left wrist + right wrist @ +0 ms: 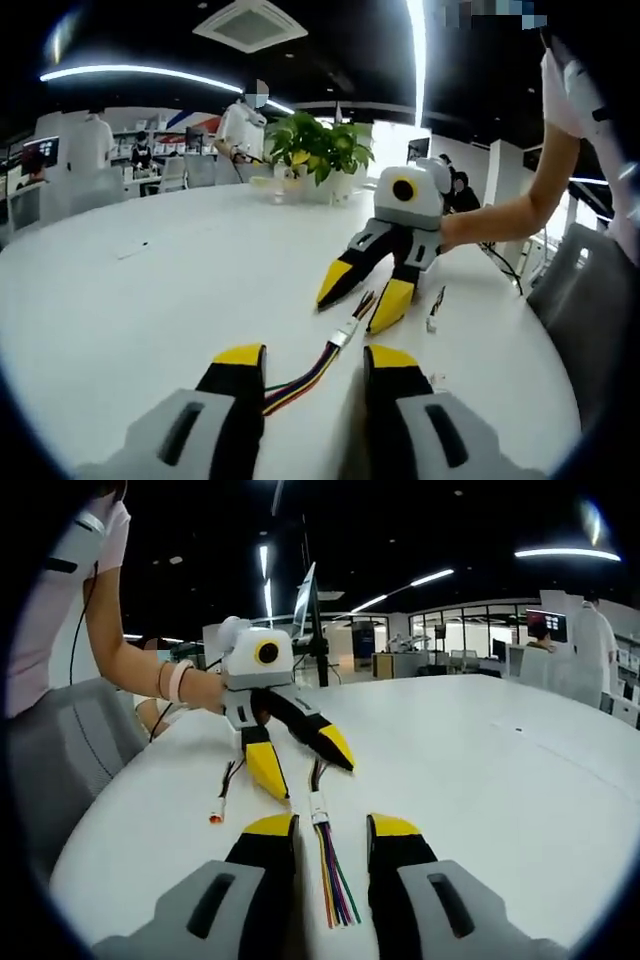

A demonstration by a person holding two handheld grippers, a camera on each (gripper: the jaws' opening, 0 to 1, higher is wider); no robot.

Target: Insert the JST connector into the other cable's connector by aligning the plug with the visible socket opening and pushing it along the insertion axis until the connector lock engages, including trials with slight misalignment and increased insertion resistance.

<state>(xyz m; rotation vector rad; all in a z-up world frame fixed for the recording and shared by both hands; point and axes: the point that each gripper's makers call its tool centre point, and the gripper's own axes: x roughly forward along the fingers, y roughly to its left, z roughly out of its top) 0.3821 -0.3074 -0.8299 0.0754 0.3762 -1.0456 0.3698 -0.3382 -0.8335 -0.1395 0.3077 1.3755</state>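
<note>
Both grippers, left and right, hang spread and empty over the table, facing across the ribbon cable lying between their jaws, so each should descend squarely and pinch just behind its white connector.

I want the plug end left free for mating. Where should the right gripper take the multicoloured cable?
Grip the multicoloured cable on its wire bundle just behind the white connector, coming straight down from above: it lies flat on the table, lengthwise between the open right gripper.
</note>
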